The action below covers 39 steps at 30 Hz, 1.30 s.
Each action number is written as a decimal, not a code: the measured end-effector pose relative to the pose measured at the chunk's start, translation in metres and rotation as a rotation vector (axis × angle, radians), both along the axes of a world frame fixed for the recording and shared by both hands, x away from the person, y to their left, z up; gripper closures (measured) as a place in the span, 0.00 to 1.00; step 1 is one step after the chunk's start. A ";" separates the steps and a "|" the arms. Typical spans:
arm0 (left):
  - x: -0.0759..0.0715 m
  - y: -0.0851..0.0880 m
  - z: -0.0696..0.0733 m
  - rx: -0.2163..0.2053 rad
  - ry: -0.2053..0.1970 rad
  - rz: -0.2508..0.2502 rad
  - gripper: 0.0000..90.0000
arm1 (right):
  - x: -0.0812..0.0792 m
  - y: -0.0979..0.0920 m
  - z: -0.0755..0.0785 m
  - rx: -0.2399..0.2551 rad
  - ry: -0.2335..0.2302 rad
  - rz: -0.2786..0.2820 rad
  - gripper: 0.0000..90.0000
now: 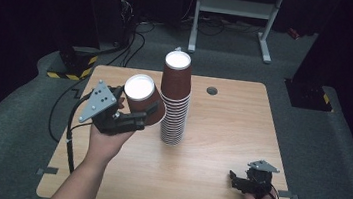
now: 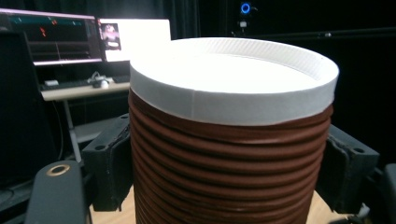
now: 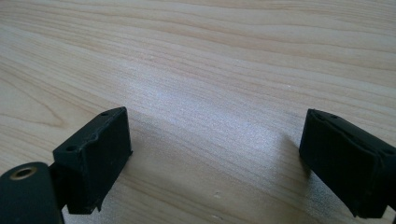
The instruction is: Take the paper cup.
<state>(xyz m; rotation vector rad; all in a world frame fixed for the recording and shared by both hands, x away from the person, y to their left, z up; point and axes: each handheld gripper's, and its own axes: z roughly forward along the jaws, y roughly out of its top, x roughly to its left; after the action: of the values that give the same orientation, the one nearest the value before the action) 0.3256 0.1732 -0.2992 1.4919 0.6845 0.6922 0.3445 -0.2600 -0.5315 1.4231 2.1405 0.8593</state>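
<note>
A brown ribbed paper cup (image 1: 140, 97) with a white top face hangs tilted above the table's left half, and my left gripper (image 1: 138, 118) is shut on its sides. In the left gripper view the cup (image 2: 231, 154) sits between both black pads (image 2: 109, 172), which press on its ribs. Just to the right stands a tall stack of the same brown cups (image 1: 174, 102) on the wooden table (image 1: 231, 131), close to the held cup. My right gripper (image 1: 241, 181) rests low near the front right edge, open, with bare wood between its jaws (image 3: 215, 158).
A round grey grommet (image 1: 211, 90) sits in the tabletop behind the stack. A white desk frame (image 1: 235, 8) stands on the floor beyond the table, and a yellow-and-black striped object (image 1: 70, 66) lies at the back left. Lit monitors (image 2: 135, 37) glow behind the cup.
</note>
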 end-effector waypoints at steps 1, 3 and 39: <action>0.000 0.000 -0.002 0.004 0.006 -0.003 0.22 | 0.000 0.000 0.000 0.000 0.000 0.000 0.10; 0.000 0.000 -0.010 0.014 0.016 -0.003 0.22 | 0.000 0.000 0.000 0.000 0.000 0.000 0.10; 0.011 -0.050 -0.137 0.051 0.323 -0.228 0.22 | -0.020 0.008 0.008 0.004 -0.123 0.097 0.17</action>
<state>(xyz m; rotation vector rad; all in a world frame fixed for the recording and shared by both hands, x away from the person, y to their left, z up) 0.3364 0.1236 -0.4363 1.7169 0.7286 0.2984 0.3246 -0.2524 -0.5232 1.2435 2.1302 0.9615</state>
